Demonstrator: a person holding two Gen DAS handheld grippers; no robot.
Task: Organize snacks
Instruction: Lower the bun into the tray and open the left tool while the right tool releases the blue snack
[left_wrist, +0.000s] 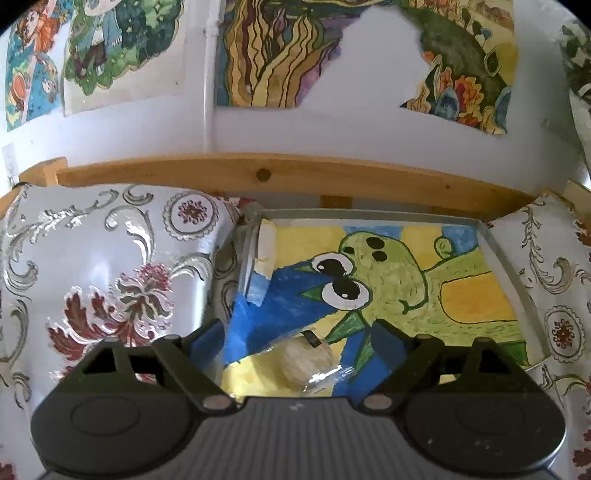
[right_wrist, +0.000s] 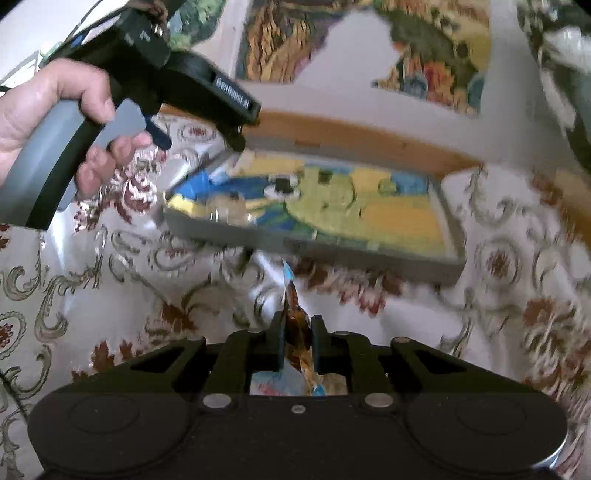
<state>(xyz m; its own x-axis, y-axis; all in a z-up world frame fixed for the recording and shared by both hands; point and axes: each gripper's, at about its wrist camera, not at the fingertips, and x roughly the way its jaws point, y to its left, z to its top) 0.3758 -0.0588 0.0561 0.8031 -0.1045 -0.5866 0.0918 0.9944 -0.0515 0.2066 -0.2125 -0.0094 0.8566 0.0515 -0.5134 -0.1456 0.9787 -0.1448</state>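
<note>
Low centre of the left wrist view, the left tool (left_wrist: 299, 339) stands spread over the grey tray (left_wrist: 509, 258), a round clear-wrapped snack (left_wrist: 304, 360) lying loose between its fingers, seemingly just set down there. In the right wrist view the right tool (right_wrist: 298, 332) is clenched on a colourful snack packet (right_wrist: 295, 317), held short of the tray's near wall, probably for dropping in alongside.

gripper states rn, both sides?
Left gripper: open, over a round pale snack in clear wrap in the grey tray.
Right gripper: shut on a thin colourful snack packet.
</note>
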